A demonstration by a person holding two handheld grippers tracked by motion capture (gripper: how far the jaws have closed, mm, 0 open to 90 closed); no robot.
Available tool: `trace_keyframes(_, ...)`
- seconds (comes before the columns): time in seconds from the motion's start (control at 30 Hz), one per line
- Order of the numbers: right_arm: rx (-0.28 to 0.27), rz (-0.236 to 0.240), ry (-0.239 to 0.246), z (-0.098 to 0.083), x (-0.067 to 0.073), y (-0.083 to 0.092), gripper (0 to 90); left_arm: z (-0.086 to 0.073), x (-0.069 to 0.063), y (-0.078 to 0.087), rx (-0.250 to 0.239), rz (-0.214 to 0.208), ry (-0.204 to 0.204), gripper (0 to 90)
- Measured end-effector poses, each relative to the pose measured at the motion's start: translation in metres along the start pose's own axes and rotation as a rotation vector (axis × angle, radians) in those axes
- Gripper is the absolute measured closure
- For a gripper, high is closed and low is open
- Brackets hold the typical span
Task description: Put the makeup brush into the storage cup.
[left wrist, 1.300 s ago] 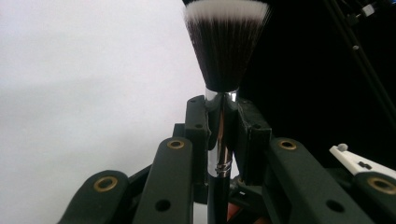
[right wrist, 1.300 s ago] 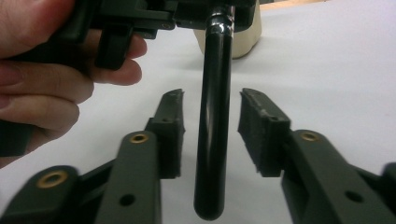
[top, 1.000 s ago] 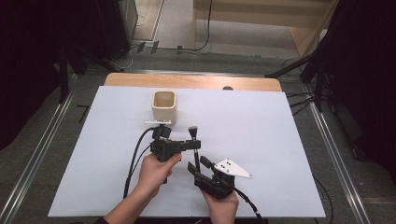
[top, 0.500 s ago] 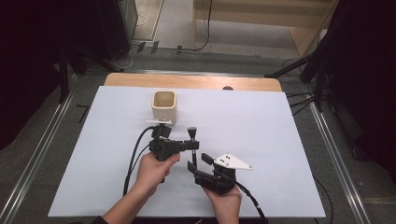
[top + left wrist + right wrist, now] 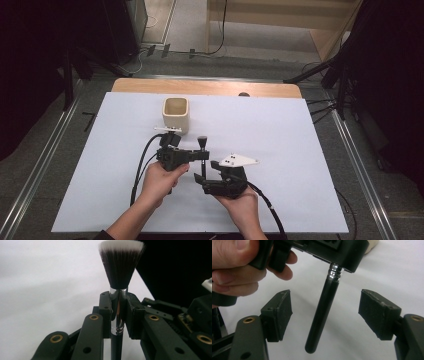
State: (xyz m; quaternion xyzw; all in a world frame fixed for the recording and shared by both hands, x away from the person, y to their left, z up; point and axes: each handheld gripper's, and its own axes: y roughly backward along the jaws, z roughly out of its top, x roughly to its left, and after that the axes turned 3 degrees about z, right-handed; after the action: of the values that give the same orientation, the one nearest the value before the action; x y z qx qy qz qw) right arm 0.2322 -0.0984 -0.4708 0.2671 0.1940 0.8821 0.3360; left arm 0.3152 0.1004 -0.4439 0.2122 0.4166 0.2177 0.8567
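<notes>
While the left gripper [image 5: 202,156] keeps its fingers [image 5: 106,312] clamped on the silver collar of the makeup brush [image 5: 119,290], the handover between the 2 hands looks complete. The brush stands roughly upright above the white table [image 5: 300,150], bristles up, just in front of the beige cup [image 5: 176,115] and apart from it.

The right gripper [image 5: 325,315] has just been opening its fingers [image 5: 279,315]; they now stand wide apart on either side of the black handle [image 5: 322,315], and neither pad touches it. So the brush hangs from the left gripper alone, its lower end free in the air.

What seems left, judging from the layout, is the delivery: the cup is empty as far as the high view shows, and the brush has not yet been carried over its mouth. The right hand [image 5: 240,202] sits close beneath the handle, so it would likely need to draw clear before the left gripper swings the brush toward the cup and lowers it in, handle first.
</notes>
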Motion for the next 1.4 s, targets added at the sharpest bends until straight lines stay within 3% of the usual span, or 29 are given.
trace_keyframes(0.13, 0.032, 0.012, 0.027, 0.006, 0.000, 0.000, 26.4, 0.001, 0.001, 0.000, 0.001, 0.006, 0.000, 77.8)
trace_keyframes(0.33, 0.063, 0.101, 0.017, 0.008, -0.009, 0.000, 26.8, 0.001, 0.002, 0.000, 0.011, 0.012, -0.006, 77.7)
trace_keyframes(0.47, 0.102, 0.102, 0.072, 0.008, -0.011, 0.003, 26.0, 0.000, 0.002, -0.001, 0.017, 0.022, -0.016, 77.7)
trace_keyframes(0.67, 0.137, 0.123, 0.113, 0.009, -0.014, 0.006, 25.2, 0.000, 0.002, -0.002, 0.021, 0.030, -0.019, 77.7)
trace_keyframes(0.73, 0.134, 0.152, 0.095, 0.009, -0.017, 0.009, 24.8, 0.001, 0.002, -0.002, 0.020, 0.029, -0.020, 77.7)
trace_keyframes(1.0, 0.159, 0.170, 0.143, 0.011, -0.020, 0.016, 24.9, 0.002, 0.003, 0.000, 0.033, 0.042, -0.053, 77.7)
trace_keyframes(1.4, 0.175, 0.167, 0.202, 0.012, -0.029, 0.030, 24.9, 0.003, 0.004, 0.002, 0.035, 0.025, -0.044, 77.7)
